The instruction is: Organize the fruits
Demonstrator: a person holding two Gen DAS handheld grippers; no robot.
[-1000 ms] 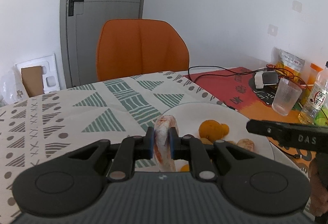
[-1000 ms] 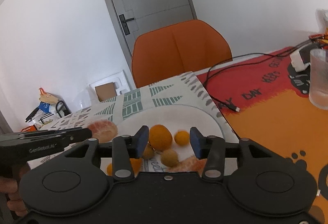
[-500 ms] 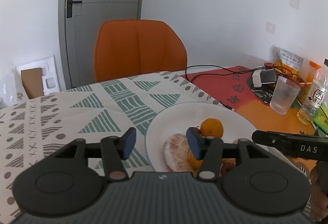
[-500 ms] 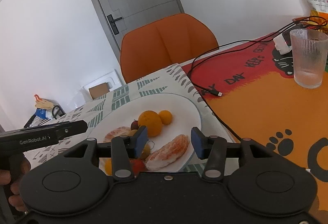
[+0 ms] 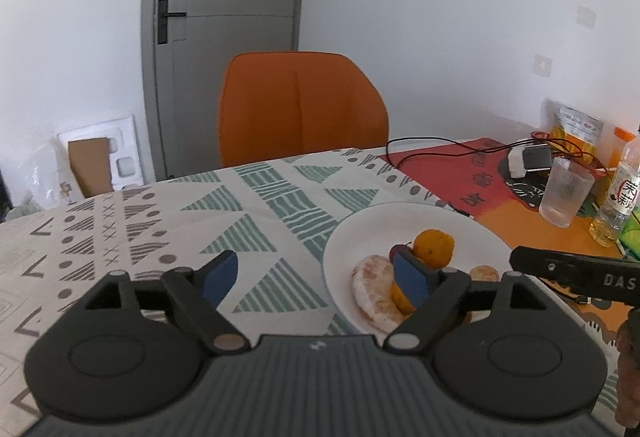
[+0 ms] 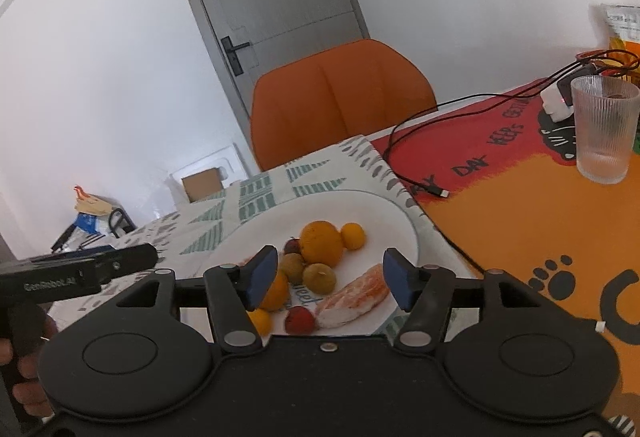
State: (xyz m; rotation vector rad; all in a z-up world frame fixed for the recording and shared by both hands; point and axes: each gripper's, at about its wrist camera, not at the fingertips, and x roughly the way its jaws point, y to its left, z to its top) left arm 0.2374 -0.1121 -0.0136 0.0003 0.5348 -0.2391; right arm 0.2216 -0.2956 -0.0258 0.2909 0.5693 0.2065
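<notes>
A white plate [image 5: 472, 233] [image 6: 384, 213] on the patterned cloth holds fruit: a large orange [image 6: 322, 242] [image 5: 434, 247], a small orange [image 6: 352, 236], two peeled citrus pieces [image 5: 374, 287] [image 6: 354, 297], brownish-green round fruits [image 6: 319, 278], a red fruit [image 6: 299, 319]. My left gripper [image 5: 316, 277] is open and empty, left of and above the plate's near edge. My right gripper [image 6: 330, 277] is open and empty, above the plate's near side.
An orange chair [image 5: 300, 105] stands at the far table edge. A ribbed glass [image 6: 604, 129] [image 5: 564, 193], a bottle [image 5: 618, 193], a snack bag [image 5: 574, 129], a charger [image 5: 528, 159] and a black cable [image 6: 432, 133] sit on the red-orange mat to the right.
My left gripper let go of the peeled citrus piece, which now lies on the plate, opened wide and drew back left. My right gripper stayed open and backed off, seeing more of the plate.
</notes>
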